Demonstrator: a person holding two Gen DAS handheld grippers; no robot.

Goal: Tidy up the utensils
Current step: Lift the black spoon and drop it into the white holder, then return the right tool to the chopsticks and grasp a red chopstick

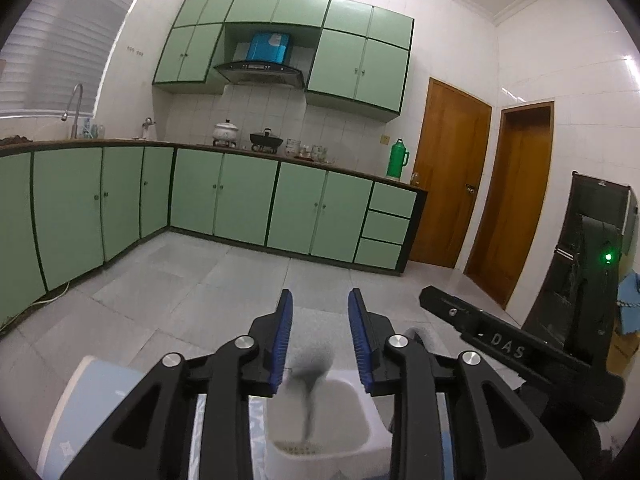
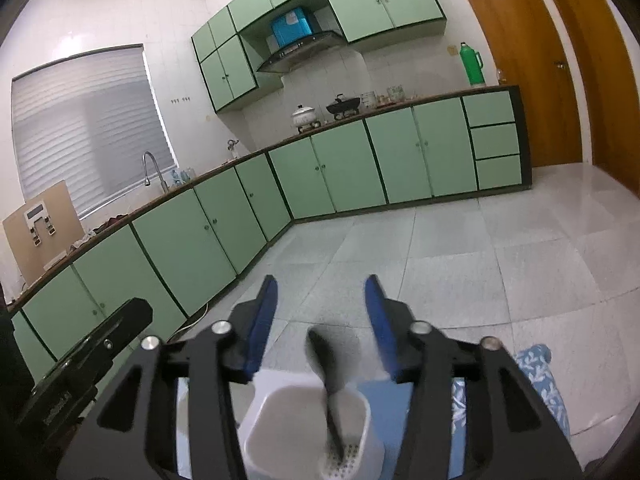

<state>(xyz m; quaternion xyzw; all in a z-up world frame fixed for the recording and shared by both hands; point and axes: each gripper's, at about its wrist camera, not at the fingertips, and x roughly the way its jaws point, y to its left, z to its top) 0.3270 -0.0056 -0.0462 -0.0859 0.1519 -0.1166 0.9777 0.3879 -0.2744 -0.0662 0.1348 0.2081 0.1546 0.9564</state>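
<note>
At the bottom centre of both views a white holder [image 1: 320, 436] [image 2: 304, 428] stands with a dark utensil [image 1: 310, 376] [image 2: 326, 364] inside. Left tongs [image 1: 320, 332] and right tongs [image 2: 322, 320] are released above its rim, grasping nothing; open floor [image 2: 480, 260] lies beyond.

My left gripper [image 1: 320, 300] points forward and slightly down, its two black fingers spread apart with the blue pads [image 1: 282, 336] facing each other across a clear gap. Nothing is pressed between them. My right gripper [image 2: 322, 286] sits in much the same pose, tilted a little downward, jaws parted wider than the left, blue pads [image 2: 262, 320] clear of any contact. In the left wrist view I see the right gripper's black body reaching in from the right edge; in the right wrist view the left one shows at the lower left. Both sit side by side, close together.
</note>
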